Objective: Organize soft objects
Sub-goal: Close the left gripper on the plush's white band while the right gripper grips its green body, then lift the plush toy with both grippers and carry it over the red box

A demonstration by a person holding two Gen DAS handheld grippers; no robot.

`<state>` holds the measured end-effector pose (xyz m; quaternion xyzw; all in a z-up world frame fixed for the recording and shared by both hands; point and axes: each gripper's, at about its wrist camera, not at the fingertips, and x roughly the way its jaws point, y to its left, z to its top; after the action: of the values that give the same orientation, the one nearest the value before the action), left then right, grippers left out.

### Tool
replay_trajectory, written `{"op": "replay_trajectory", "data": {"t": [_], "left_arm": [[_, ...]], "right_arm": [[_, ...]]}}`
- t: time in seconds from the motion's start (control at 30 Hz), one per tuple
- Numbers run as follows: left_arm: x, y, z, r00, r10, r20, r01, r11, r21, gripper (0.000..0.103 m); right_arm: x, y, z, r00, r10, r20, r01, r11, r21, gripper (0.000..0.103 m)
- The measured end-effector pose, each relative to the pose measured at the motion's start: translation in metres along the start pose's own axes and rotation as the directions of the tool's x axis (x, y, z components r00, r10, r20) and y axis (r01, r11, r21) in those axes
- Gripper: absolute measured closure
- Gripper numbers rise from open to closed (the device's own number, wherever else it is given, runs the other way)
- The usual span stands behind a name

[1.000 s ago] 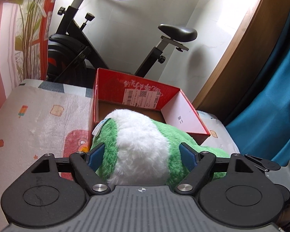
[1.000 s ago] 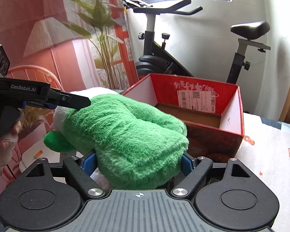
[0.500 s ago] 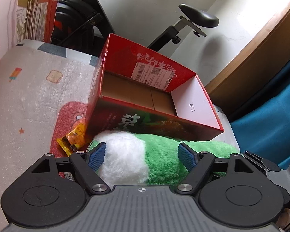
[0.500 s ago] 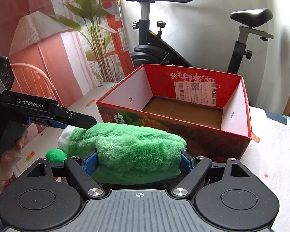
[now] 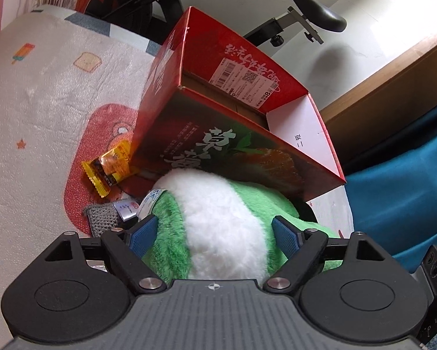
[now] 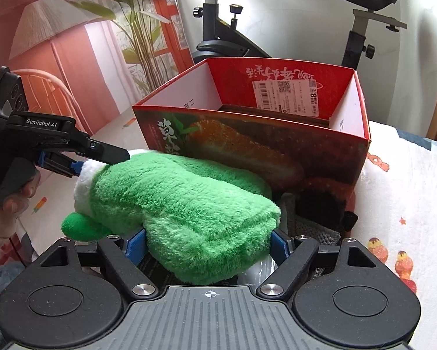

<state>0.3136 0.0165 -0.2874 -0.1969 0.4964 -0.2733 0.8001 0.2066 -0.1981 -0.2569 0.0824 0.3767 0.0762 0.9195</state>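
Lowered beside the red box [image 6: 276, 151], plush toy [image 6: 189, 204] stays clamped in right gripper [image 6: 208, 245]; left gripper [image 5: 215, 233] opening around it

Exercise bike [image 6: 218, 29] behind, potted plant [image 6: 136, 29] nr curtain, orange snack packet [image 5: 109, 169] on mat.

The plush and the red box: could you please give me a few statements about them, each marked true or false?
1. The plush lies inside the box. False: it lies outside, in front of the box's front wall.
2. The box is open at the top. True.
3. A yellow wrapper lies beside the box. True.
4. The plush is green all over. False: part of it is white.
5. A bike stands behind the box. True.
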Motion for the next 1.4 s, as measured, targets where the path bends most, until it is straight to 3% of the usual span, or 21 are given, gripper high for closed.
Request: {"op": "replay_trajectory", "data": {"t": [0.13, 0.37, 0.67, 0.73, 0.9, 1.2, 1.4], "left_arm": [[0.012, 0.011, -0.001, 0.999, -0.034, -0.022, 0.032, 0.997, -0.066, 0.008], [0.024, 0.025, -0.009, 0.997, -0.070, -0.015, 0.067, 0.985, -0.159, 0.006], [0.033, 0.032, -0.022, 0.994, -0.105, -0.006, 0.102, 0.980, -0.169, 0.002], [0.029, 0.026, -0.023, 0.994, -0.105, 0.007, 0.105, 0.985, -0.138, 0.005], [0.014, -0.001, -0.024, 0.997, -0.075, 0.036, 0.074, 0.996, 0.040, 0.015], [-0.028, -0.030, -0.021, 0.991, -0.067, 0.119, 0.049, 0.989, 0.143, 0.016], [-0.075, -0.057, -0.009, 0.972, -0.082, 0.222, 0.034, 0.977, 0.213, 0.016]], "right_arm": [[0.001, -0.001, -0.002, 1.000, 0.002, -0.006, -0.002, 1.000, -0.002, 0.025], [0.005, -0.004, -0.006, 1.000, 0.004, -0.029, -0.004, 1.000, 0.003, 0.025], [0.012, -0.006, -0.018, 0.998, 0.002, -0.065, -0.001, 1.000, 0.015, 0.025], [0.014, -0.006, -0.021, 0.998, -0.003, -0.071, 0.004, 1.000, 0.014, 0.025], [0.016, -0.001, -0.029, 0.996, -0.026, -0.082, 0.025, 1.000, -0.014, 0.025], [-0.012, 0.016, -0.023, 1.000, -0.017, 0.019, 0.017, 0.999, -0.035, 0.027], [-0.043, 0.032, 0.007, 0.994, -0.003, 0.110, 0.013, 0.996, -0.084, 0.027]]}}
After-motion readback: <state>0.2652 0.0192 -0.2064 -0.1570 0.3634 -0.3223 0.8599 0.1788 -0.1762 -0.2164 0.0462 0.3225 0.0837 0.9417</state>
